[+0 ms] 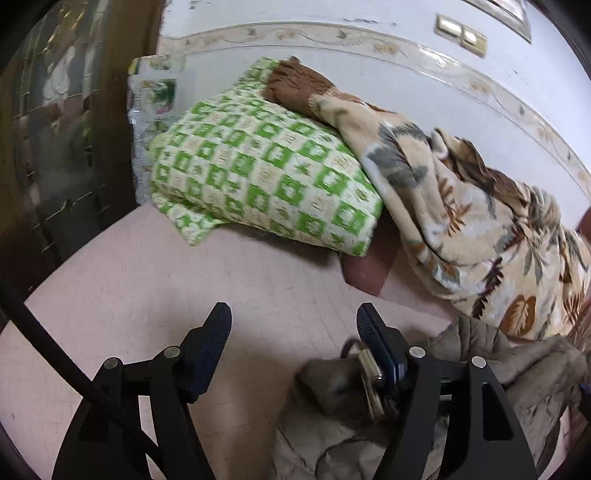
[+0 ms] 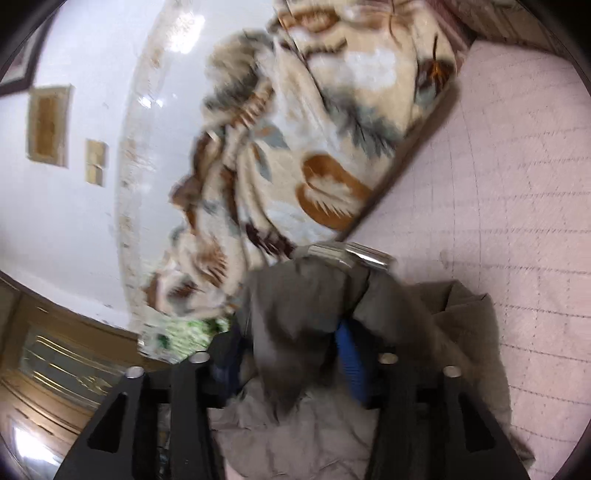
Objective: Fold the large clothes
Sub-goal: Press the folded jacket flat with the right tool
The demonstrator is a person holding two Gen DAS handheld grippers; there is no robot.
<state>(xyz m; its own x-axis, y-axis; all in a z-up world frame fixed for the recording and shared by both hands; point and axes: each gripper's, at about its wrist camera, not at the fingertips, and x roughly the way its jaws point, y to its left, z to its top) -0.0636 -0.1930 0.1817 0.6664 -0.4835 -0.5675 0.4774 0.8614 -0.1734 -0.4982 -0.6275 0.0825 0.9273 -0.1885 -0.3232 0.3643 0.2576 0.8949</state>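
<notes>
The left tongs (image 1: 293,321) stand open above a pale pink bed sheet (image 1: 147,295), with nothing between the two dark ribbed pads. Just beside and under the right-hand finger lies a grey-brown garment (image 1: 332,435), crumpled on the sheet, with a metal clasp and keys (image 1: 369,384) resting on it against that finger.

The right tongs (image 2: 291,343) are also spread apart, and the same grey-brown garment (image 2: 303,295) lies bunched between the fingers, covering most of the blue pads; the picture is blurred, and the pads do not seem to press on the cloth. A shiny metal piece (image 2: 354,254) sits at the far edge of the garment.

Beyond it a folded green-and-white checked cloth (image 1: 266,177) rests on the bed, with a cream leaf-patterned blanket (image 1: 480,229) heaped partly over it, both against a white wall (image 1: 369,44) bearing light switches (image 1: 461,33).
</notes>
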